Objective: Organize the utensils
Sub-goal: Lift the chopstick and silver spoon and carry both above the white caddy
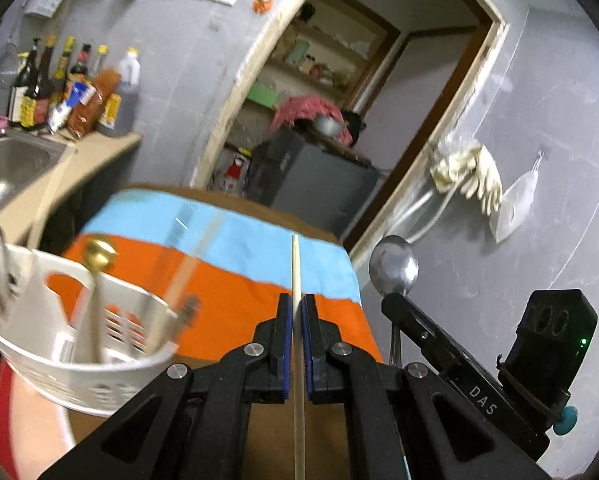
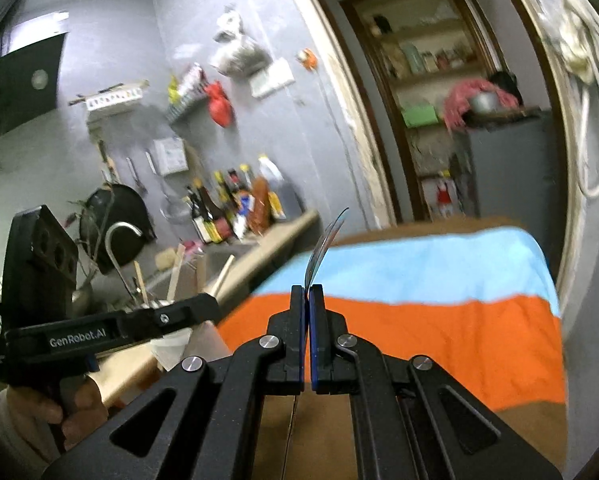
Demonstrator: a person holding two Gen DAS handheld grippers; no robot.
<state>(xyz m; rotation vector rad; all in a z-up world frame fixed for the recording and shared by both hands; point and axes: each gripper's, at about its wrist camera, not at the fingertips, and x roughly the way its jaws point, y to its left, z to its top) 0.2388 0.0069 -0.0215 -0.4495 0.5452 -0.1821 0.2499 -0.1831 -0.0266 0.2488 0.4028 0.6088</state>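
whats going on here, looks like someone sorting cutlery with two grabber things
A person holds a claw in each hand above a table draped with an orange and blue cloth. The left claw is shut on a thin pale wooden chopstick that points up and away. The right claw is shut on a shiny metal spoon, held bowl up. At the left stands a white plastic utensil caddy that already holds a gold-headed spoon and other blurred utensils.

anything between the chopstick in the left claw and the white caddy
Nothing visible. The left claw holds the chopstick above the cloth; the caddy sits lower left, open-topped, with only air between.
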